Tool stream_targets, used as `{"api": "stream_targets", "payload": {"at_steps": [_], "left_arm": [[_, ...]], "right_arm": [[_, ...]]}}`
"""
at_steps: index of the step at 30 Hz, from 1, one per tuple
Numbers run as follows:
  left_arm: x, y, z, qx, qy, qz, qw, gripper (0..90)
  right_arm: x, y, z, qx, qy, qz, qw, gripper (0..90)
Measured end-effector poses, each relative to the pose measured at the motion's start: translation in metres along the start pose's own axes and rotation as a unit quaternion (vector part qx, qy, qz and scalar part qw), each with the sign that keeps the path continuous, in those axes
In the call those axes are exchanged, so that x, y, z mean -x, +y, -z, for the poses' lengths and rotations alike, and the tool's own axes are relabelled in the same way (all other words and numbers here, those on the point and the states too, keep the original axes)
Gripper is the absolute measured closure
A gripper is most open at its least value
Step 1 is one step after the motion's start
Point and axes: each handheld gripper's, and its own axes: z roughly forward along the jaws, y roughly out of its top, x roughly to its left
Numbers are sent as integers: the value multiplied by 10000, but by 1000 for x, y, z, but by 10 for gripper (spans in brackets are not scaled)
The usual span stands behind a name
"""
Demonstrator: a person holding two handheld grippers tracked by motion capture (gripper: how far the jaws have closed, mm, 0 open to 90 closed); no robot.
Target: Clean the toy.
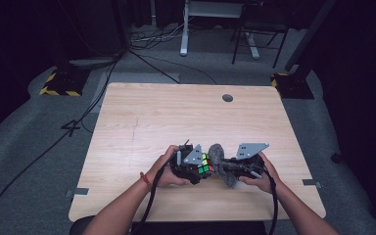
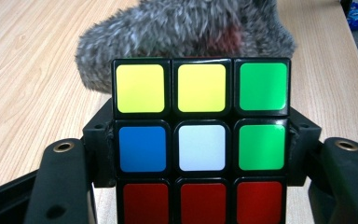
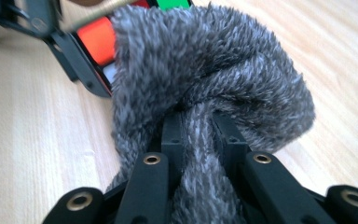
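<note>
Step in hand looked like wiping: one puzzle cube (image 2: 201, 140) was clamped between the jaws of the left gripper (image 1: 192, 169), pads pressed on its two sides. One grey fluffy cloth (image 3: 205, 84) was pinched in the right gripper (image 1: 237, 169), jaws nearly together on a bunched fold. The cloth sat against the cube's far side, probably touching it, though the high view was too small to be sure. Both things were held just above the near edge of the table (image 1: 176, 112), between the two hands. Next move would likely call for rubbing the cloth across a cube face while the left grip stayed firm, or turning the cube to offer another face. Count: one cube, one cloth, two grippers.
</note>
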Motion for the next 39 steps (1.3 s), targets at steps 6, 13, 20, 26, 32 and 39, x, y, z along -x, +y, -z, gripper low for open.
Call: {"api": "stream_targets", "payload": {"at_steps": [6, 13, 20, 26, 32, 39], "left_arm": [[2, 1, -5, -138, -1, -58, 9999, 335], [2, 2, 0, 2, 24, -91, 10000, 336], [1, 4, 7, 149, 43, -83, 9998, 335], [0, 5, 13, 284, 2, -34, 9996, 335], [-4, 3, 15, 246, 36, -12, 9997, 335], [-1, 2, 5, 4, 69, -89, 9999, 334]], "right_arm": [[-12, 16, 7, 418, 43, 187, 9989, 777], [-6, 15, 4, 310, -132, 92, 9994, 777], [5, 1, -3, -122, -199, -128, 9996, 778], [0, 2, -2, -27, -107, -23, 9999, 778], [-3, 4, 3, 97, -66, 34, 9999, 778], [-10, 12, 9, 499, 184, 115, 9985, 778]]}}
